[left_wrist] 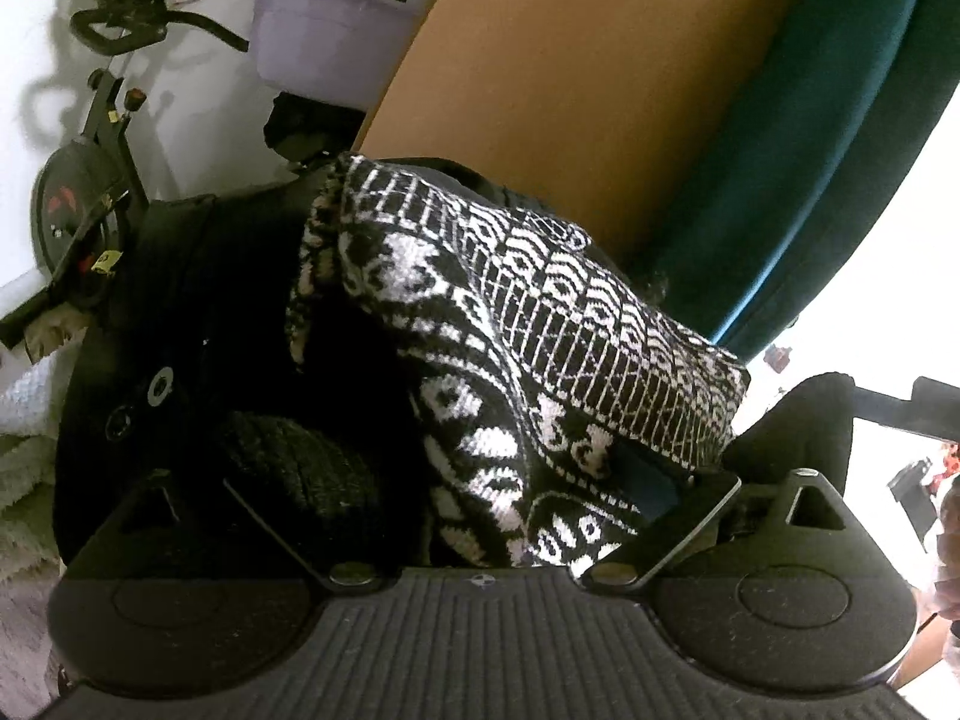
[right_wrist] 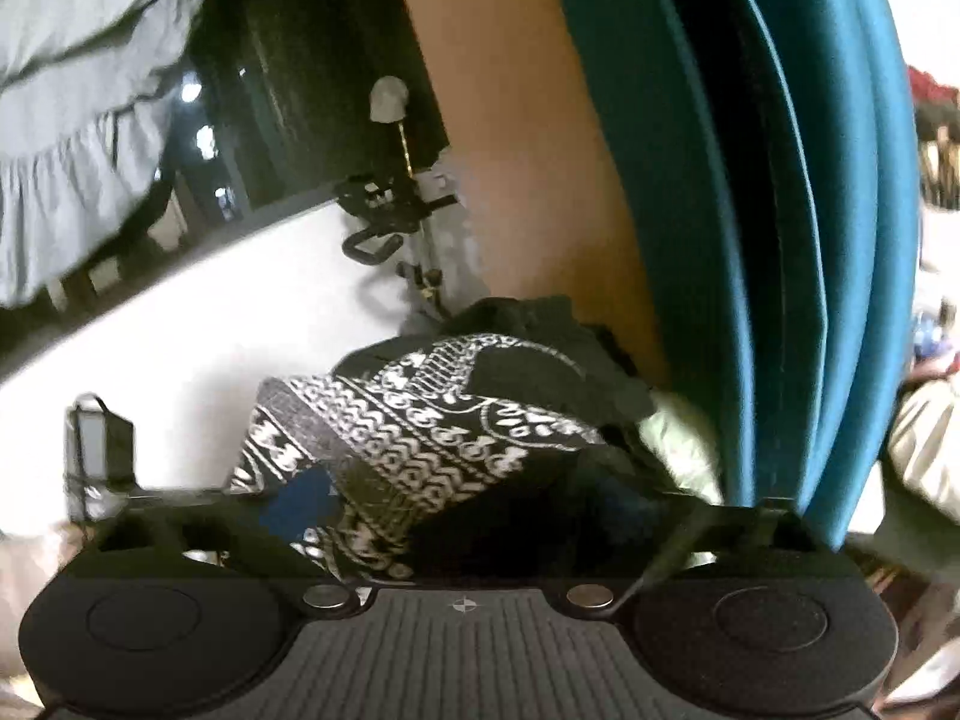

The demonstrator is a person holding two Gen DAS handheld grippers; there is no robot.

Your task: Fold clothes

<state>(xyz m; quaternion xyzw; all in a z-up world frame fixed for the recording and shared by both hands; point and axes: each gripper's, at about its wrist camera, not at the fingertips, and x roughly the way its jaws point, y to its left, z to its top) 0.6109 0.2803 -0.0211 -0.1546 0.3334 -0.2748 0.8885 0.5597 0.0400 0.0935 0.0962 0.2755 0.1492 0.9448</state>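
Both cameras look upward past a bundle of black-and-white patterned knit point(left_wrist: 510, 324) toward a tan wall point(left_wrist: 570, 60) and a teal curtain point(left_wrist: 840, 120), so the garment appears lifted in the air rather than lying on any surface; no desk or table shows in either view, and where a fold would be laid down cannot be told. The left gripper point(left_wrist: 480, 516) has the knit bunched between its fingers and seems to be pinching it, with one blue pad point(left_wrist: 645, 480) peeking out from under the cloth. The right gripper point(right_wrist: 468, 516) likewise has the same knit draped over and between its fingers, a blue pad point(right_wrist: 300, 507) visible at the left side, so it too looks closed on the fabric (though the cloth covers the fingertips and the exact contact is hidden). As a judgement, the folding is at an early or middle stage: the garment hangs crumpled, no crisp fold line or flat stacked shape is visible, and smoothing, folding and setting down all seem left to do. A darker black fabric point(left_wrist: 240, 300) sits beside the patterned part, and it cannot be told whether it belongs to the same garment. The right view is motion-blurred. An exercise bike point(left_wrist: 90, 192) and a lilac tub point(left_wrist: 324, 42) stand in the background.
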